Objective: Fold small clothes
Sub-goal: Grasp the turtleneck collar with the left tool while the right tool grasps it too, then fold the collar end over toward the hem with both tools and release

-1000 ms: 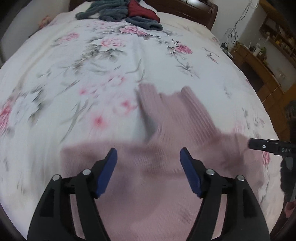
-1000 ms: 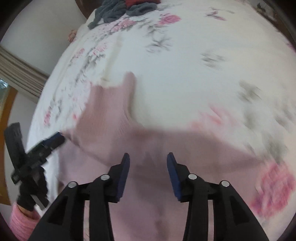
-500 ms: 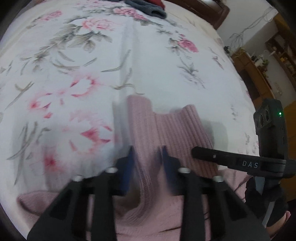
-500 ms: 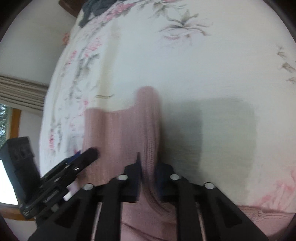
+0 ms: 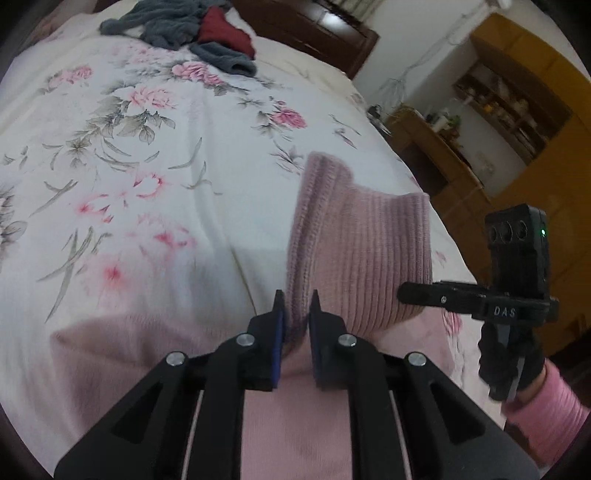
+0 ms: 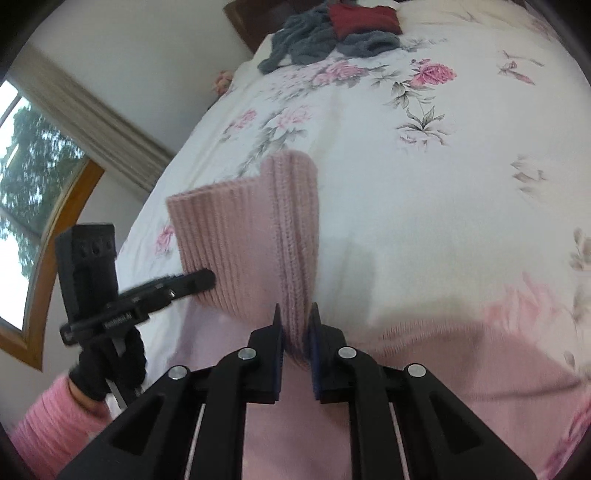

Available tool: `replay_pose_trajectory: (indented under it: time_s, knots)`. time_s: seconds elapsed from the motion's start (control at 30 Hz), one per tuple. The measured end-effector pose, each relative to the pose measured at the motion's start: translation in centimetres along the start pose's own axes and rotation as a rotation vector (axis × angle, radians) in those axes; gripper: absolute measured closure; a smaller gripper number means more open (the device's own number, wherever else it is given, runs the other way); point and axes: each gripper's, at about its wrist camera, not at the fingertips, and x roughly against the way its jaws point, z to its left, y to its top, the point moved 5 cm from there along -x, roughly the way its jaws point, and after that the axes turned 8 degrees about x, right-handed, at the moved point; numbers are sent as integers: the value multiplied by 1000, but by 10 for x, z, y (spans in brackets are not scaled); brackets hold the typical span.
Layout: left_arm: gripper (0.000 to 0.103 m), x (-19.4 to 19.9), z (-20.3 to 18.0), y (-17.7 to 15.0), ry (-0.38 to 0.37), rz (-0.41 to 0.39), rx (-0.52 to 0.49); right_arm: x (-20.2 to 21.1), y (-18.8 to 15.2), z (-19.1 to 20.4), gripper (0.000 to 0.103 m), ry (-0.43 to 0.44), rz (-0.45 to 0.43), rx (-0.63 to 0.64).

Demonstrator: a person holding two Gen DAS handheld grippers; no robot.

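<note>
Both grippers are clamped on the pink knitted garment: the left gripper pinches its left ribbed edge, the right gripper pinches the opposite edge, and the ribbed band stands up taut between them with its long axis running gripper to gripper. The rest of the knit lies slack below on the floral bed, so the fold likely goes forward, away from the person. Beyond, grey and red clothes sit piled by the headboard.
</note>
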Motion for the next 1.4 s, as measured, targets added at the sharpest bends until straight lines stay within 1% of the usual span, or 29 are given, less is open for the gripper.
replay_pose_trajectory:
  time_s: [0.03, 0.1, 0.17, 0.27, 0.4, 0.43, 0.47, 0.53, 0.6, 0.63, 0.67, 0.73, 0.77, 0.8, 0.87, 0.93, 0.97, 1.0, 1.03, 1.07, 1.1, 1.13, 1.17, 1.2, 1.23, 1.27, 1.33, 1.4]
  knots:
    - [88, 4, -1, -6, -2, 5, -14, 3, -10, 6, 91, -10, 8, 25]
    - [87, 14, 0, -23, -4, 25, -34, 6, -23, 10, 91, -25, 24, 47]
    - [86, 19, 4, -38, 11, 39, -44, 6, -39, 16, 91, -20, 42, 58]
    - [82, 22, 11, -60, 17, 77, -33, 6, -59, 20, 90, -44, 63, 85]
    - [81, 27, 23, -92, 28, 138, -24, 6, -84, 23, 82, -61, 104, 101]
    - [80, 30, 25, -100, 26, 154, -25, 9, -94, 23, 81, -57, 118, 101]
    - [77, 34, 29, -109, 26, 171, -26, 11, -100, 22, 81, -48, 128, 99]
    - [71, 44, 33, -118, 0, 187, -6, 18, -110, 18, 74, -27, 138, 73]
    - [69, 54, 36, -120, -55, 177, 36, 26, -113, 12, 70, 10, 121, 23]
    - [65, 58, 37, -116, -66, 156, 54, 29, -110, 6, 69, 22, 107, -14]
    - [63, 59, 38, -111, -49, 140, 58, 30, -107, 2, 64, 28, 97, -41]
    - [62, 52, 38, -99, -27, 124, 65, 24, -95, -9, 61, 32, 79, -112]
    - [62, 44, 38, -91, -23, 118, 87, 17, -88, -16, 59, 38, 83, -152]
    - [62, 37, 38, -84, -24, 114, 109, 11, -84, -19, 59, 46, 89, -180]
    - [62, 20, 38, -72, -9, 106, 147, -11, -77, -31, 57, 45, 139, -245]
    - [62, 2, 35, -68, 12, 113, 156, -28, -76, -37, 58, 57, 168, -280]
    - [62, -3, 33, -69, 22, 121, 154, -34, -77, -38, 69, 62, 184, -288]
    - [62, -9, 32, -72, 40, 132, 147, -38, -79, -39, 84, 56, 194, -292]
    - [62, -12, 31, -75, 50, 140, 143, -40, -79, -40, 92, 37, 191, -284]
    - [62, -18, 31, -79, 59, 152, 142, -39, -78, -42, 92, 26, 181, -280]
    - [62, -19, 31, -84, 65, 155, 140, -35, -78, -45, 98, 11, 166, -288]
    - [61, -21, 30, -90, 73, 159, 132, -32, -79, -52, 103, -27, 153, -301]
    - [61, -22, 31, -94, 86, 164, 123, -29, -80, -57, 103, -66, 150, -300]
    - [61, -24, 32, -100, 101, 168, 111, -29, -84, -58, 103, -68, 158, -297]
    - [61, -22, 33, -102, 103, 166, 109, -30, -88, -56, 103, -42, 167, -303]
    - [61, -18, 33, -104, 96, 155, 116, -28, -93, -52, 100, -7, 169, -304]
    - [61, -7, 30, -105, 89, 133, 129, -20, -100, -41, 93, 3, 160, -276]
    - [57, 7, 23, -106, 93, 99, 106, -15, -106, -31, 68, 32, 154, -269]
